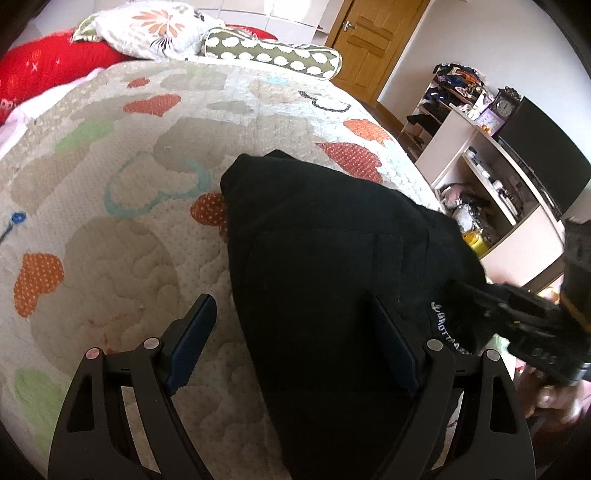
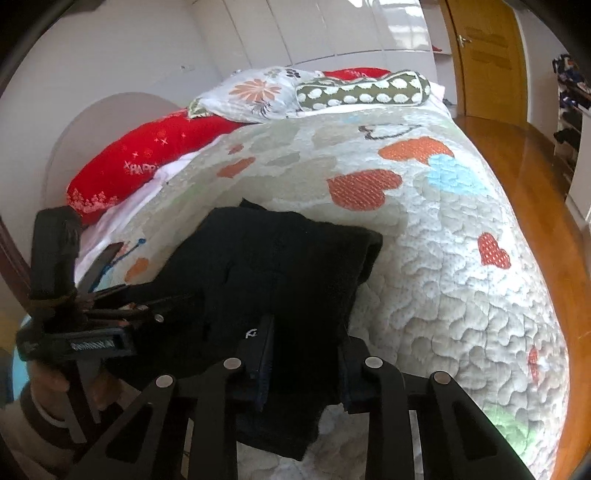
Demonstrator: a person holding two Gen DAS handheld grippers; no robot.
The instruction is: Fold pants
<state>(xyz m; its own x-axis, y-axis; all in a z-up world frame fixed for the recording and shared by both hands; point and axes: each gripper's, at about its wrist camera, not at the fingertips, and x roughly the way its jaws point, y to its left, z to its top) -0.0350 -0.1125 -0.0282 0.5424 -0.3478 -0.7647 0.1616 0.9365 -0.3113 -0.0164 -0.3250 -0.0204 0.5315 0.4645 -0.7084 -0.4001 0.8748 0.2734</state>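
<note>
Black pants [image 1: 325, 258] lie folded in a thick bundle on the quilted bed cover [image 1: 110, 229], near the bed's right edge. They also show in the right wrist view [image 2: 280, 266]. My left gripper [image 1: 295, 339] is open, its fingers wide apart. The left finger is over the quilt and the right finger is over the pants. My right gripper [image 2: 304, 350] has black cloth between its two fingers, which stand partly apart. It also shows at the right edge of the left wrist view [image 1: 517, 306], at the pants' near right corner.
Red, floral and green spotted pillows [image 1: 147, 33] lie at the head of the bed. A shelf unit [image 1: 491, 177] with clutter and a dark screen stands right of the bed. A wooden door [image 1: 373, 40] and wood floor [image 2: 535, 177] are beyond.
</note>
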